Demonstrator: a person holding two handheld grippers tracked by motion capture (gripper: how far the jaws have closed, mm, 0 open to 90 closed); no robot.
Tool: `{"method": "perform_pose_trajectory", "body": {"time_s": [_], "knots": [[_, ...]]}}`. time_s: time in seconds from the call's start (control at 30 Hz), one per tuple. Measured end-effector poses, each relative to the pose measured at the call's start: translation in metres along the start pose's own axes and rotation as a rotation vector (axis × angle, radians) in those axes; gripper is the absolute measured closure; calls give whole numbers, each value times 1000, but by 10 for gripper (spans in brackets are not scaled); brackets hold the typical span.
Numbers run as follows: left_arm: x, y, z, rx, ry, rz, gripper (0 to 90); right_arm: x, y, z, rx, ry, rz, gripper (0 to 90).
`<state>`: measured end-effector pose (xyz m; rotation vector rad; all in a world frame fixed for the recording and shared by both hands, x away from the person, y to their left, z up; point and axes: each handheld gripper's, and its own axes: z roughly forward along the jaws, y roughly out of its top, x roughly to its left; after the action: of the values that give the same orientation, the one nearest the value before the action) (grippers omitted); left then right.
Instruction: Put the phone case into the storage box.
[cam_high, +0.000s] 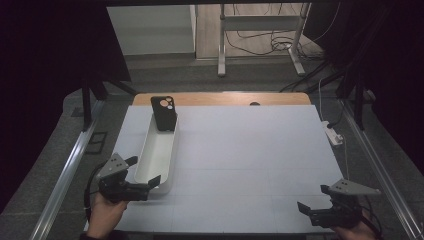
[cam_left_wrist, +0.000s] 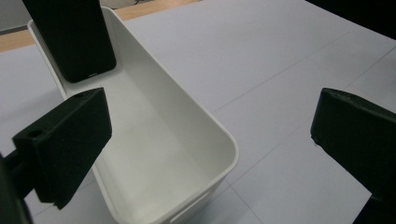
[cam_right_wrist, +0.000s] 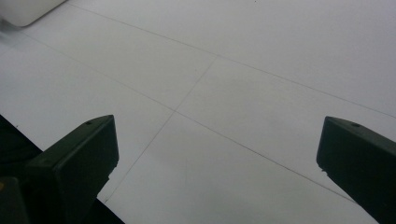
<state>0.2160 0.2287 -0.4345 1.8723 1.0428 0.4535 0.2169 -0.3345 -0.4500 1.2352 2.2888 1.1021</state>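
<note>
Straddling the white bin's (cam_left_wrist: 187, 126) near end, wide-parted jaws of the left gripper (cam_high: 143, 173); right gripper (cam_high: 313, 198) likewise agape.

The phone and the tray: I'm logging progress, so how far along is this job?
Done, it seems: the black phone stands leaning in the far end of the white tray. In hand: nothing. The left gripper is open around the tray's near end, and the right gripper is open over the bare table. Left: possibly gripping and moving the tray.
</note>
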Motion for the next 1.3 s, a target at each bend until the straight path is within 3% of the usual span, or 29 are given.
{"method": "perform_pose_trajectory", "body": {"time_s": [0.5,1.3], "knots": [[-15,-15,-13,37,32,32,0,0,0,1,4,-2,2,0],[-21,-40,-27,80,57,3,0,1,0,2,15,4,-2,0]]}}
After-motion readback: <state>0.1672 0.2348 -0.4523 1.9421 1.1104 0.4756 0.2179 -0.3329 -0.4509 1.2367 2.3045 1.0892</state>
